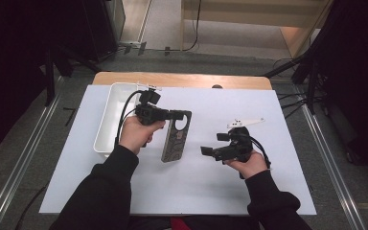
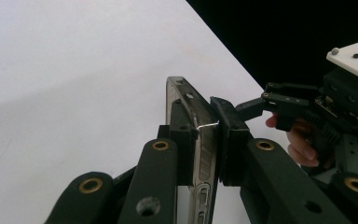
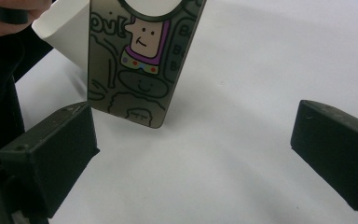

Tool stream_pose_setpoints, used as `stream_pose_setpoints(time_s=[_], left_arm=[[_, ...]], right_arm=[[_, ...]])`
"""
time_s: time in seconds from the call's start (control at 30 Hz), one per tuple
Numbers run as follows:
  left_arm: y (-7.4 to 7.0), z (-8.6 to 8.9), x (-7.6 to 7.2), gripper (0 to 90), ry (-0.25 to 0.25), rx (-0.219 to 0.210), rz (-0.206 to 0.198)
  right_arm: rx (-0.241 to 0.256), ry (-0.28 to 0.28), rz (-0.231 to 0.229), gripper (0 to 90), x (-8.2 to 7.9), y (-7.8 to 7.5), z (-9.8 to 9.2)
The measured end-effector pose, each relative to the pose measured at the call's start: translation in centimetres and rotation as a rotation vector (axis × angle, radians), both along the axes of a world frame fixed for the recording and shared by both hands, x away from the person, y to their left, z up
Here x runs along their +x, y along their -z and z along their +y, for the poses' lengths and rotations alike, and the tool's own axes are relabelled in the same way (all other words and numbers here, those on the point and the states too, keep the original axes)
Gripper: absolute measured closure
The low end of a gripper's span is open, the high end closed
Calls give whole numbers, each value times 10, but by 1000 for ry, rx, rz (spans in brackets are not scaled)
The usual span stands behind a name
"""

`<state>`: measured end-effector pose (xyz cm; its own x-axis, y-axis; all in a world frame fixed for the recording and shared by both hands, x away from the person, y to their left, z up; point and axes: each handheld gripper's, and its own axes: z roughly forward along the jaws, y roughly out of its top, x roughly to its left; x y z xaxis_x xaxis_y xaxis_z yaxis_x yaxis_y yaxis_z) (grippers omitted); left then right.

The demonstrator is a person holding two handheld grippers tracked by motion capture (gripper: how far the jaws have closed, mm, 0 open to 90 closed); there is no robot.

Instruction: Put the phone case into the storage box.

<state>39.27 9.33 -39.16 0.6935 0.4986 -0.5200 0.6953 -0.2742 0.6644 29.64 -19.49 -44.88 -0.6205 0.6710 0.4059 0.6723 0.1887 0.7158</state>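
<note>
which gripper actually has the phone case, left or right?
The left gripper: its jaws are clamped on the edge of the flat olive-grey cartoon-printed phone case. The right gripper has jaws spread wide, empty, pointing at the case.

tray (image 1: 106, 120) left | phone case (image 1: 176, 141) centre, on table (image 1: 268, 124)

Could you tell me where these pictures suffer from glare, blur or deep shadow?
High view: the white table is evenly lit and the surroundings are very dark. Left gripper view: the phone case edge glints. Right gripper view: the near fingers look soft.
</note>
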Motion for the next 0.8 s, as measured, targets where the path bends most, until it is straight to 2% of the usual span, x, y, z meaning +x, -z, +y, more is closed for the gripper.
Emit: stream_pose_setpoints(time_s=[0.1, 0.3, 0.7, 0.8], left_arm=[[1, 3, -2, 794, 10, -6, -2], [-1, 4, -11, 793, 46, -31, -35], [-4, 5, -21, 793, 84, -36, -60], [-3, 6, -24, 793, 89, -24, -58]], right_arm=[[-3, -3, 1, 0, -1, 0, -2], [10, 1, -3, 0, -2, -1, -4], [29, -2, -14, 0, -3, -4, -6], [32, -5, -18, 0, -3, -5, -6]])
